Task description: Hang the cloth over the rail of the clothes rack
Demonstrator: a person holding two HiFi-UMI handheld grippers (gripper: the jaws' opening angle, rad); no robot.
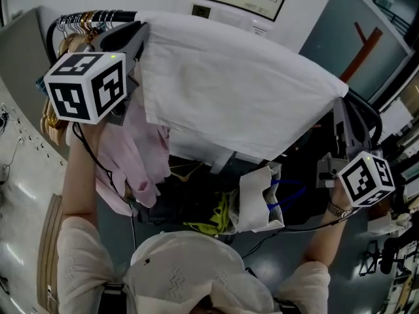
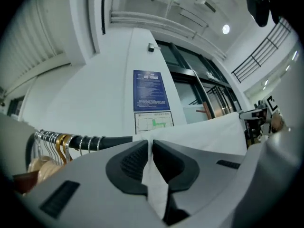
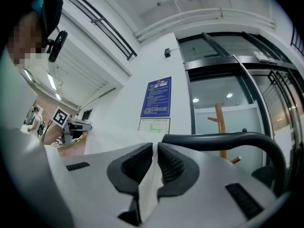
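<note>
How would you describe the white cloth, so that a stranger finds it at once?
Find the long black rail that carries hangers. The white cloth is stretched wide along it, one end gripped in the left claw, the other in the right claw. Unlike the pink garment hanging below, it is plain white and spread flat.

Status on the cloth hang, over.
Left tool shut on cloth. Right tool shut on cloth. Cloth stretched between them along the rail. Hangers, pink garment crowd rail's left end.

The cloth looks matt and woven, the rail smooth, semi-gloss black.
</note>
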